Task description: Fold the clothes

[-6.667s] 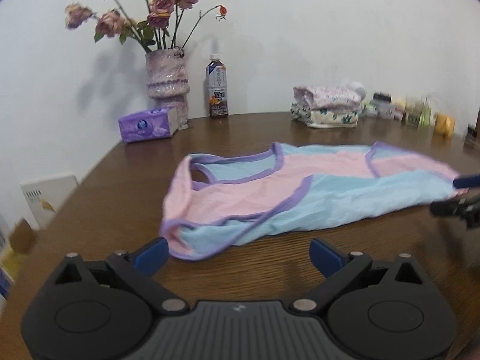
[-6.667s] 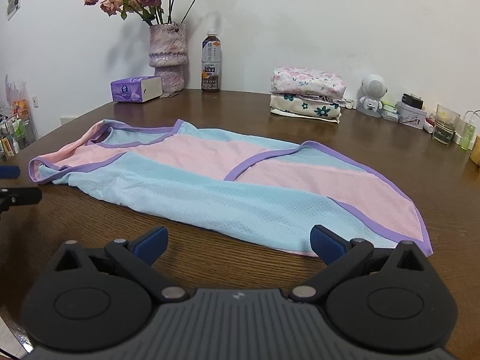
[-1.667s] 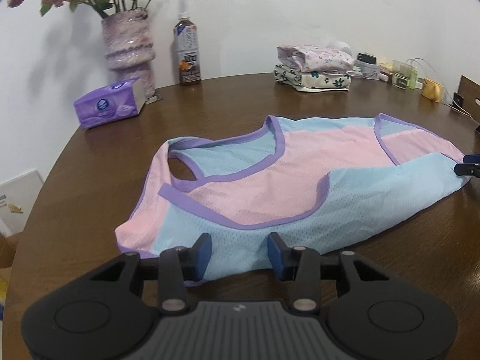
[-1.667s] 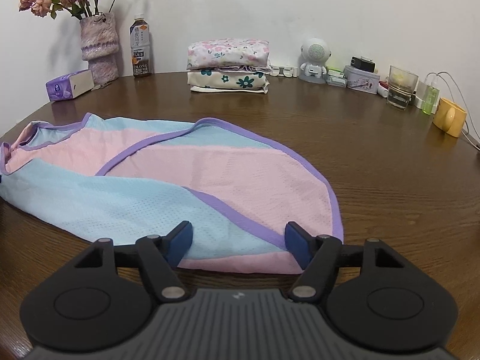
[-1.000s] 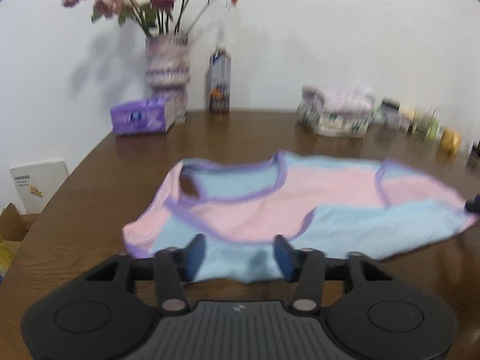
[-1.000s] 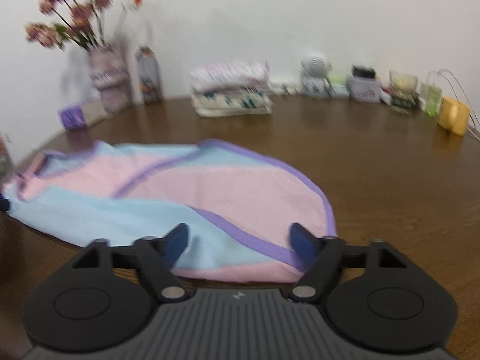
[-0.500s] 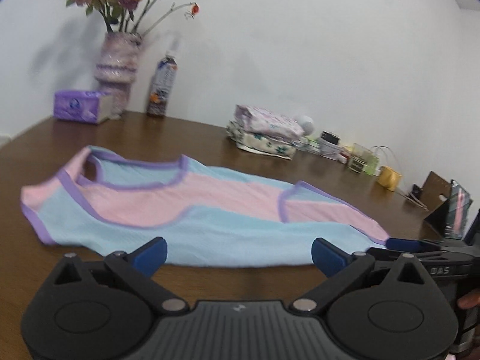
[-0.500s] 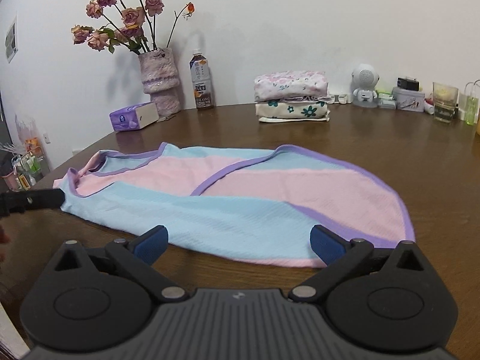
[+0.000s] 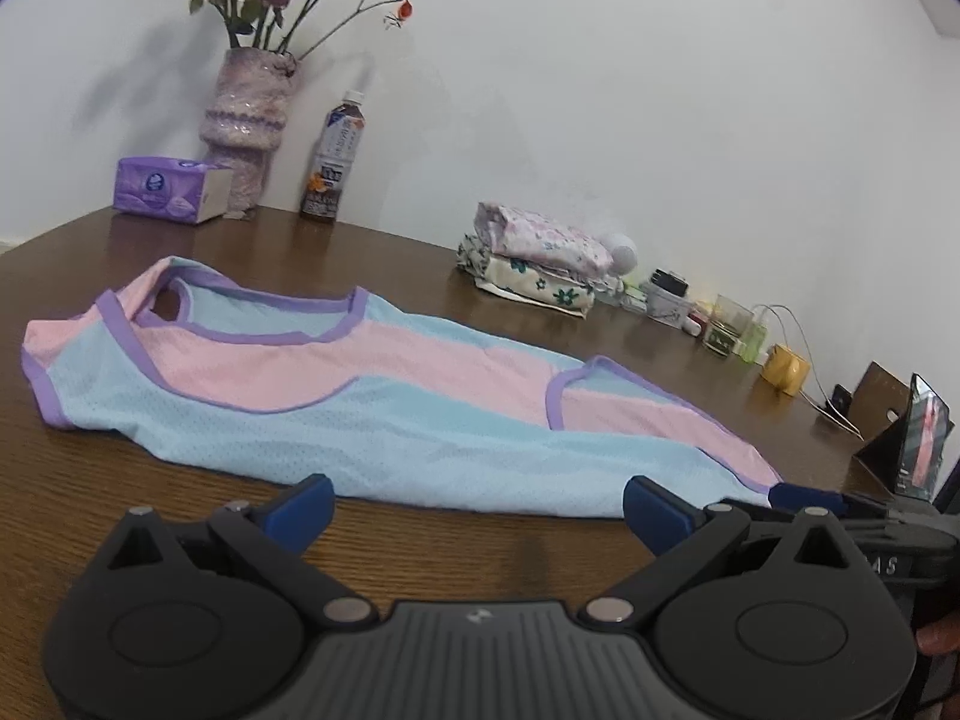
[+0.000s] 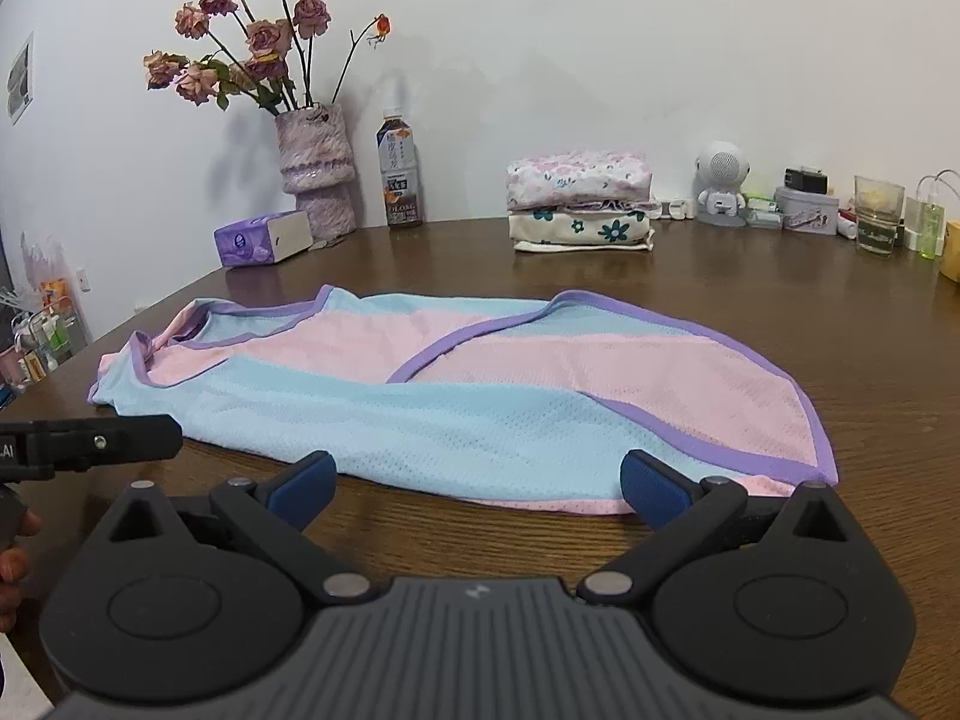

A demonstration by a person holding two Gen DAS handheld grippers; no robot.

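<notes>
Brown wood table [image 10: 750, 294], white wall bkgd; garment [image 10: 456, 384] flat, w/ folded stack [image 10: 579, 210] behind.

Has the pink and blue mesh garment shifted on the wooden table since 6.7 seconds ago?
Cannot tell. The pink and blue mesh garment lies spread before the purple tissue box and folded floral clothes, as earlier, but both cameras moved.

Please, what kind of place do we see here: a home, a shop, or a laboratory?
Most likely a home room. A wooden table against a white wall carries a vase of dried roses, a tissue box and a stack of folded clothes.
</notes>
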